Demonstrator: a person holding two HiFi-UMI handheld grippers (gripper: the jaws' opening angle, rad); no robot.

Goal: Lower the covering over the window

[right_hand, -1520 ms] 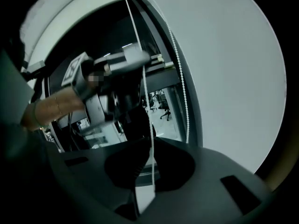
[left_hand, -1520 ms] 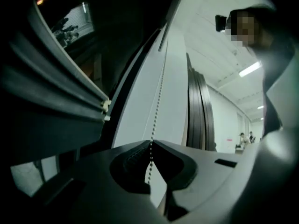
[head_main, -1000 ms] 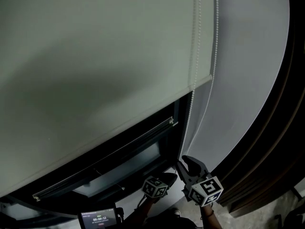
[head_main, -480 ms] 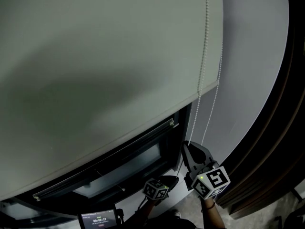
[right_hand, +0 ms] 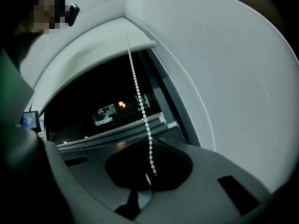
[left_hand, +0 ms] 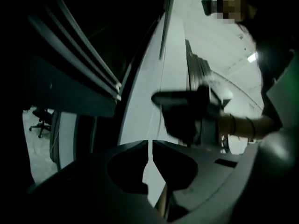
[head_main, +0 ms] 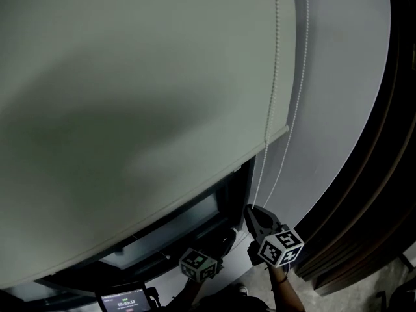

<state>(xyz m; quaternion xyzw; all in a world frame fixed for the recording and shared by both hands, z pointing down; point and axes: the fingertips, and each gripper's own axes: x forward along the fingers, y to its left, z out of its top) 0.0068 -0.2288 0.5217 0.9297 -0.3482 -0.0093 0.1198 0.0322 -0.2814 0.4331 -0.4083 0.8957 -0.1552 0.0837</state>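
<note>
Pulling step. Right gripper point(right_hand: 150, 146) jaws have just been closing, now clenched on bead chain point(right_hand: 140, 101) rising from fingertips. Left gripper point(left_hand: 149, 146) seemingly pinches its other strand. Blind point(head_main: 130, 77) above fingers, window point(head_main: 201, 216) part bare. Next: steady downward pull.

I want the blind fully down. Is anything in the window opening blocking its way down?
Nothing visible does. Below the blind the dark window opening looks clear, and the bead chain hangs along the blind's right edge.
</note>
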